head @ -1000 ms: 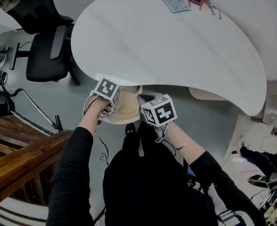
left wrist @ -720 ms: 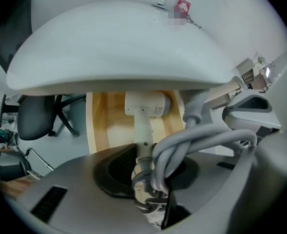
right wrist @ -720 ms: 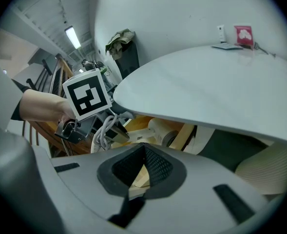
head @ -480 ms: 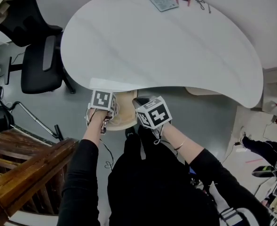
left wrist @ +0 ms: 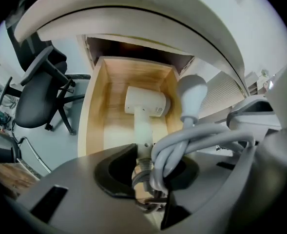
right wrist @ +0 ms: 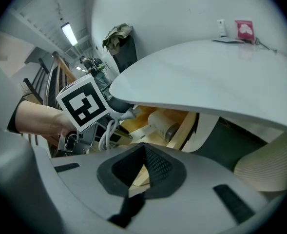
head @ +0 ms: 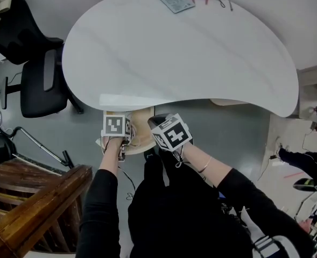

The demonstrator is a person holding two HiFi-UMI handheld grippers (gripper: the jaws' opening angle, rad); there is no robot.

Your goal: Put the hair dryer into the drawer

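— Left tool (left wrist: 150, 174) has rolled slightly above the drawer (left wrist: 93, 111); what does it grip?
— The grey cord (left wrist: 197, 140) bundle. Hair dryer (left wrist: 144, 102) lies inside the open drawer, under the counter (head: 180, 52). Right tool (right wrist: 143, 167) is clenched, empty.

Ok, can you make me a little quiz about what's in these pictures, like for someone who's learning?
1. True or false: the hair dryer lies on top of the white table.
2. What is the left gripper holding? A: the coiled cord. B: a spoon. C: a sock.
3. Fill in the word: the wooden drawer under the table is ____.

Key: 1 false, it lies in the drawer. 2 A. 3 open.
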